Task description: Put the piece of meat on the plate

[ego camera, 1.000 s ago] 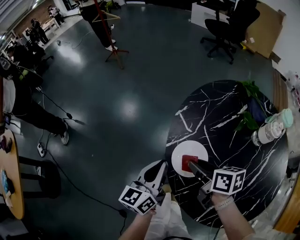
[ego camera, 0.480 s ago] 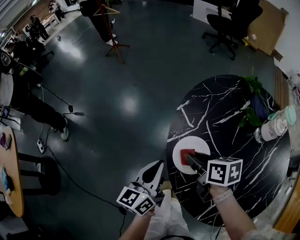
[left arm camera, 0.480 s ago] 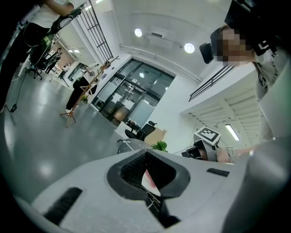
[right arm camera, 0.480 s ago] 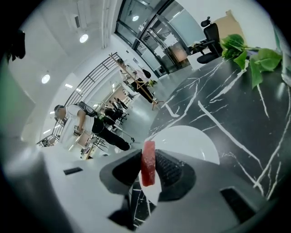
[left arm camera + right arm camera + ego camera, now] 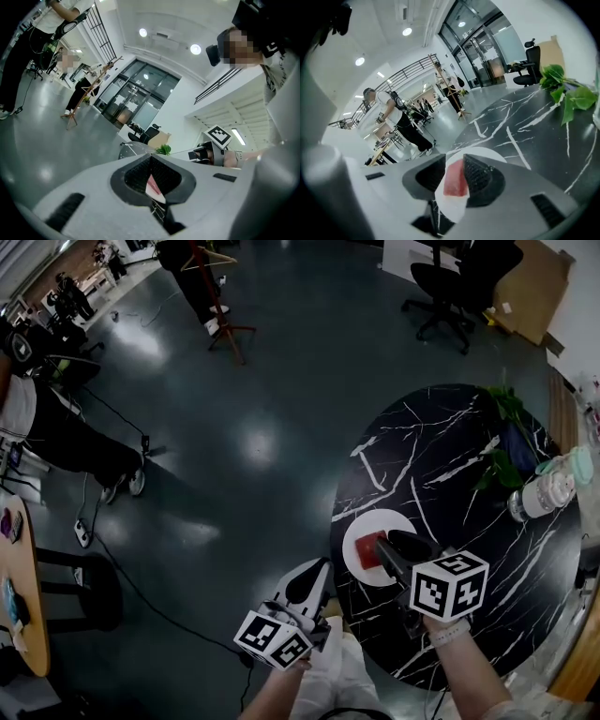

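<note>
The piece of meat (image 5: 367, 550) lies flat on the white plate (image 5: 361, 524), which sits at the near left edge of the round black marble table (image 5: 441, 474). The right gripper (image 5: 389, 545) hangs low over the plate, and in its own view the fingers stand apart with the red meat (image 5: 455, 180) between them. White plate (image 5: 485, 152) shows between the meat and the left finger, while the right finger covers the meat's other edge (so contact on that side cannot be judged).

The left gripper (image 5: 314, 570) is held off the table, just beside its near left rim and over the grey floor. In its own view the left gripper (image 5: 151, 161) has its fingertips pressed together. Only a thin slit lower down is left, with a sliver of pink and white showing through.

On the far right of the table are a leafy plant (image 5: 497, 442) and a bottle (image 5: 544, 498), well apart from the plate.
</note>
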Motion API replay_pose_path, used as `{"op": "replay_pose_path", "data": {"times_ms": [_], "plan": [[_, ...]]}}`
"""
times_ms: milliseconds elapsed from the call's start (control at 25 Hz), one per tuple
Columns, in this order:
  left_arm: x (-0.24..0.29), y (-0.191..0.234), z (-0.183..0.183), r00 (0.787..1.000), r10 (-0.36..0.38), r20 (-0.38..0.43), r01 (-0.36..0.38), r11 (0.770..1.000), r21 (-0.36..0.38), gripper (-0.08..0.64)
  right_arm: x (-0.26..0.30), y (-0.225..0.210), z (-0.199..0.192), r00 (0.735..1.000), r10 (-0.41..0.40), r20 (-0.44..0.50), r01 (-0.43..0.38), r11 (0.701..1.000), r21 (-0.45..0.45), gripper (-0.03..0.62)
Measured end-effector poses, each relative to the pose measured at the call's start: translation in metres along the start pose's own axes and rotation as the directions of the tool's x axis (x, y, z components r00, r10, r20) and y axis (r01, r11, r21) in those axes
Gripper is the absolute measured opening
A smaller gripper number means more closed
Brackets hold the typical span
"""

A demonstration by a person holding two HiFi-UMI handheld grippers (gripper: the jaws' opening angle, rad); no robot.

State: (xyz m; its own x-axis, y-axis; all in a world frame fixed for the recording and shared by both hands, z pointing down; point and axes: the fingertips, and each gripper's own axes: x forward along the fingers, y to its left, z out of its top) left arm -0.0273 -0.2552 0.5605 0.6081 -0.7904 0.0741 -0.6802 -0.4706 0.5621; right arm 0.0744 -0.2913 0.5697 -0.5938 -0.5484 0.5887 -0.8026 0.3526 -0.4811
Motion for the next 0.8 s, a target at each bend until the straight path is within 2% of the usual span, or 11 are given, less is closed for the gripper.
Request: {"op": "replay_pose_path", "data": {"times_ms": [400, 600, 800], "plan": [[0.004, -0.003, 0.004, 1.0, -0.013, 0.002, 0.013, 1.0, 0.008, 0.008, -0.014, -0.008, 0.01, 0.996, -0.007, 0.089, 0.005, 1.0, 0.028, 0.097], [0.005, -0.009, 0.011, 1.0, -0.021, -0.003, 0.021, 1.0, 0.019, 0.008, -0.029, 0.003, 0.011, 0.99, 0.034, 0.136, -0.038, 0.999, 0.025, 0.095], [0.007, -0.02, 0.024, 0.999, -0.043, -0.002, 0.043, 0.998, 0.041, 0.008, -0.039, 0.021, 0.007, 0.988, 0.086, 0.129, -0.089, 0.996, 0.013, 0.094]]}}
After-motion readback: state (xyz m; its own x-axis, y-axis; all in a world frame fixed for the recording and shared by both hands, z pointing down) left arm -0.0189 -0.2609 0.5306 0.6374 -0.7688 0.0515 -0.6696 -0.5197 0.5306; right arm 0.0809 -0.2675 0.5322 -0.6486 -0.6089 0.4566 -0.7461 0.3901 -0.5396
